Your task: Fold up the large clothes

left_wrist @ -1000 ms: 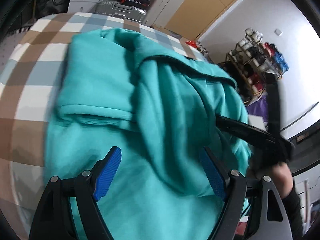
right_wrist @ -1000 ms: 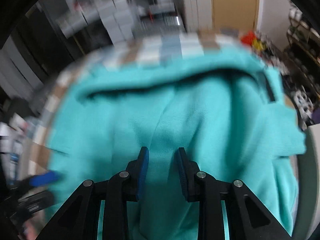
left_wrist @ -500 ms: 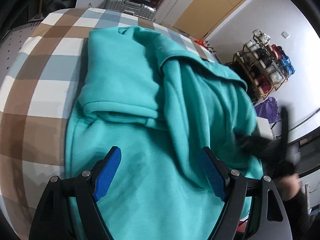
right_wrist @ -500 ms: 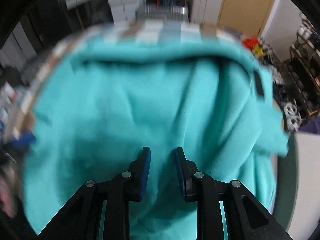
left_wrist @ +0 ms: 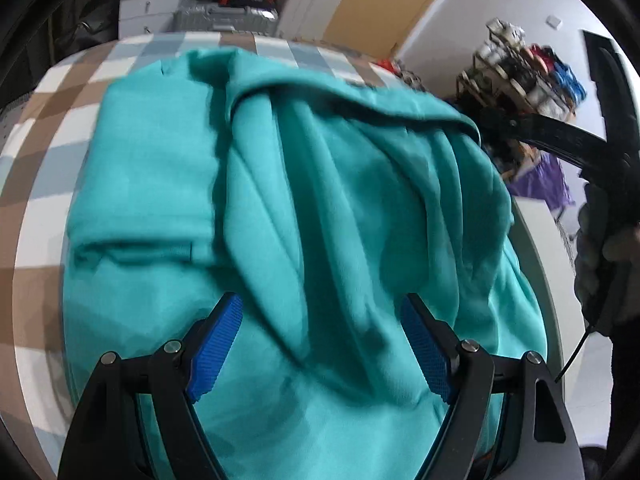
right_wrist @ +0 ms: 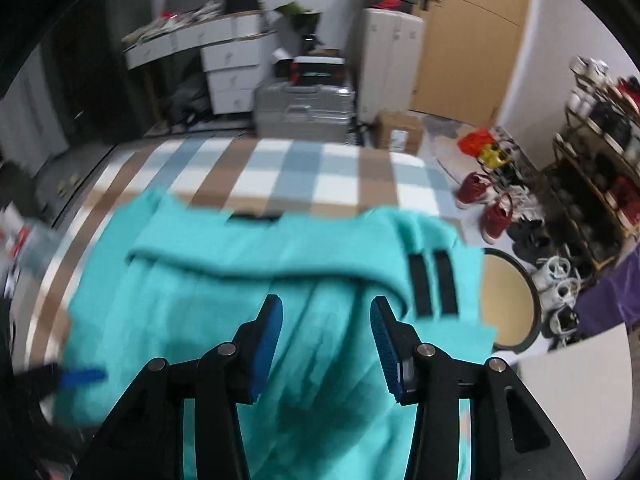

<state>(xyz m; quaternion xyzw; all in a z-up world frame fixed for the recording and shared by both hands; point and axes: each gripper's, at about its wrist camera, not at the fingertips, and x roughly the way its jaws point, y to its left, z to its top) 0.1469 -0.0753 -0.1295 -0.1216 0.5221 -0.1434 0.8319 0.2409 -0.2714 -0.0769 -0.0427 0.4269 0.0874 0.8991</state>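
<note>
A large teal garment (left_wrist: 320,200) lies rumpled and partly folded on the checked table (left_wrist: 44,128). Two black stripes (right_wrist: 432,288) mark its right edge. My left gripper (left_wrist: 320,344) hovers open over the near part of the cloth, with nothing between its blue pads (left_wrist: 216,344). My right gripper (right_wrist: 326,340) is above the garment (right_wrist: 224,300), its jaws opening, and no cloth is pinched between them. In the left wrist view the right gripper's black frame (left_wrist: 560,132) is raised at the right, held by a hand (left_wrist: 608,248). The left gripper's blue pad (right_wrist: 82,376) shows at the left of the right wrist view.
Beyond the table's far edge stand a silver suitcase (right_wrist: 304,108), white drawers (right_wrist: 228,76) and a cardboard box (right_wrist: 400,132). Right of the table are a round stool (right_wrist: 508,304), shoes on the floor (right_wrist: 496,216) and a shoe rack (right_wrist: 600,152).
The right gripper's jaws have spread apart and it has risen away from the garment. The teal cloth it was close over now lies lower. The left gripper stays open, shifted slightly.
</note>
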